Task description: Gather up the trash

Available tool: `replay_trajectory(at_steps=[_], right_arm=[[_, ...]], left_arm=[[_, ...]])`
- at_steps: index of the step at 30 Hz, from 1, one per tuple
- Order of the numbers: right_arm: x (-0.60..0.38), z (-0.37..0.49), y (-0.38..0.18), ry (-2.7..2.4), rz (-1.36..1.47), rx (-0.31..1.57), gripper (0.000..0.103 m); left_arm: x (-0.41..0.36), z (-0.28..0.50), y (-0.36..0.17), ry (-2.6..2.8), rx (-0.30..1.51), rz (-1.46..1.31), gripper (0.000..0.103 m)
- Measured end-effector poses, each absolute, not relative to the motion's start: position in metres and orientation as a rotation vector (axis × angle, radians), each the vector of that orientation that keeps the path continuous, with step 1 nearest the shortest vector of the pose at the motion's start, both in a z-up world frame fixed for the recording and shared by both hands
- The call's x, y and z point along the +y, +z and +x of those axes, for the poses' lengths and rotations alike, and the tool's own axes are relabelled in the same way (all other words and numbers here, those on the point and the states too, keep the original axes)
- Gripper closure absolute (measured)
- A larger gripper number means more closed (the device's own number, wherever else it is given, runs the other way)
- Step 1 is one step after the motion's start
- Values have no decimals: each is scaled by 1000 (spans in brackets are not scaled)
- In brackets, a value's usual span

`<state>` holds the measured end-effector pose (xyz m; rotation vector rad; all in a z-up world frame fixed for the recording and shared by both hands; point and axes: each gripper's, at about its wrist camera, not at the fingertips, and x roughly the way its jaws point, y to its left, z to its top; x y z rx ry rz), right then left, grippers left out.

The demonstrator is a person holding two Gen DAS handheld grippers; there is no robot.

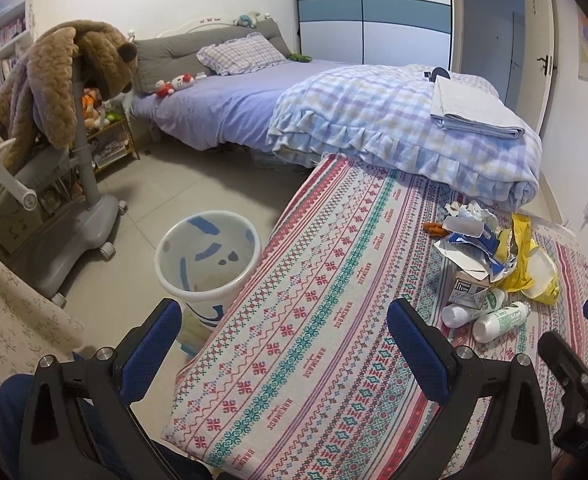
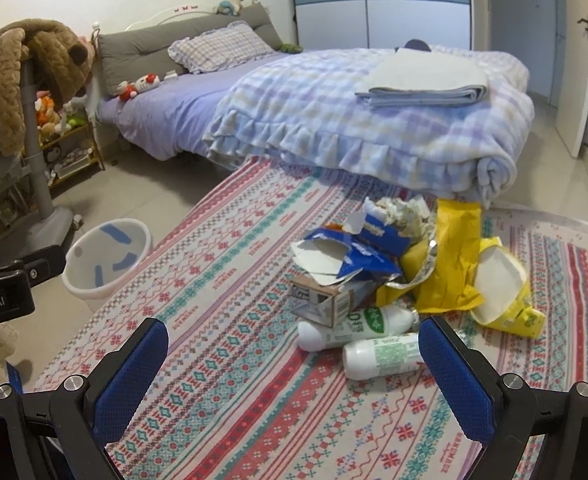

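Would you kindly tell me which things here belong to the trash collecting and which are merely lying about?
Job:
- white bottles
- cardboard carton
- torn blue packaging
- yellow wrappers
- crumpled paper
- white bin on the floor
- both open, empty grippers

Lying about:
- plaid blanket
- folded sheet
- pillow
- plush toy
- brown coat

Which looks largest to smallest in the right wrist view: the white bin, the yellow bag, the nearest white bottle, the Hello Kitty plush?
1. Yellow bag.
2. White bin, nearly alike; it stands farther off, so this order is unsure.
3. Nearest white bottle.
4. Hello Kitty plush, far away on the bed.
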<state>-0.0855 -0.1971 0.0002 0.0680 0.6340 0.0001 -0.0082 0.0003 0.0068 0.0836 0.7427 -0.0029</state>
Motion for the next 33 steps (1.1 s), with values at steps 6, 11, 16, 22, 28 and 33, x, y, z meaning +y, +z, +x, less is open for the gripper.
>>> replay_trajectory(at_steps=[6,11,16,22,28,33], right_arm=[[-209,-86,1,-26,111,662,0],[-222,-83,5,-33,124,688,0],[-248,-82,21,-45,172,653,0],[-290,-77,51,-66,237,598,0],[-348,-39,53,-100,340,674,0],[-396,-13,11,-120,532,724,0]], left_arm=[[-7,-4,5,-13,762,90,0],[-24,-3,17,-59,766,113,0],[-48,1,35,-184,841,102,0],[-95,13,54,-342,875,146,0],[-142,53,28,-481,991,248,0],[-163,99,-17,-504,1120,235,0]])
